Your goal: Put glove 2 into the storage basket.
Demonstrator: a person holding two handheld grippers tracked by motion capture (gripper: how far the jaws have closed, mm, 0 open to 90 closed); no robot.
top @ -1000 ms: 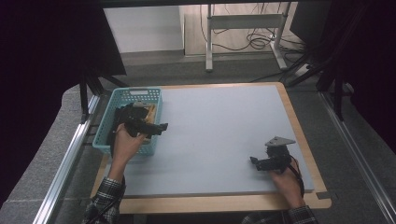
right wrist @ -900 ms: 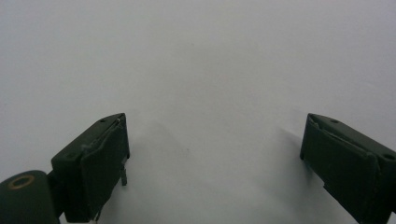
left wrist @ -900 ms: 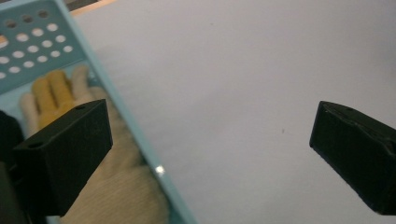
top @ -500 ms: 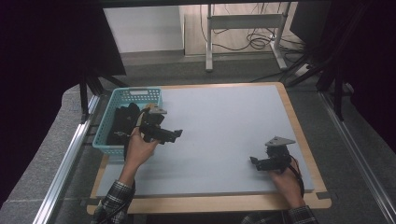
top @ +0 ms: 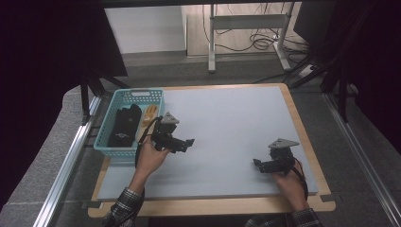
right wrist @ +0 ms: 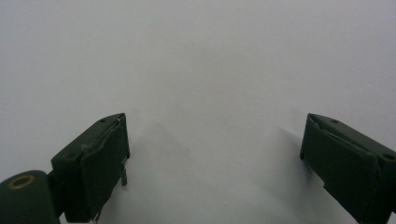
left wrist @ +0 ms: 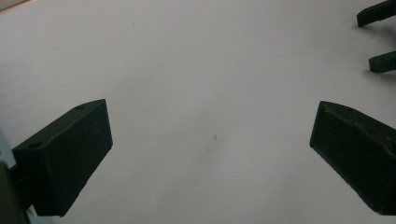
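My left gripper (top: 189, 142) hovers over the grey mat (top: 227, 123) just right of the teal basket (top: 105, 141), open and empty. Its own view has the jaws wide apart (left wrist: 210, 158) above bare mat, with the other gripper's fingertips (left wrist: 380, 60) at the top right. My right gripper (top: 256, 164) rests low near the mat's front right, held by a hand, open with nothing between its jaws (right wrist: 215, 163). The basket holds a black folded item (top: 124, 126) and a tan wooden-looking object (top: 149, 115).
The mat lies on a wooden table (top: 213, 205) with aluminium rails (top: 66, 165) along both sides. A white desk frame (top: 246, 28) and cables stand on the floor beyond the table's far edge. Dark curtains hang at left and right.
My left gripper has come out of the basket and moved right, over the mat, leaving the black item lying in the basket. The right gripper has stayed put.
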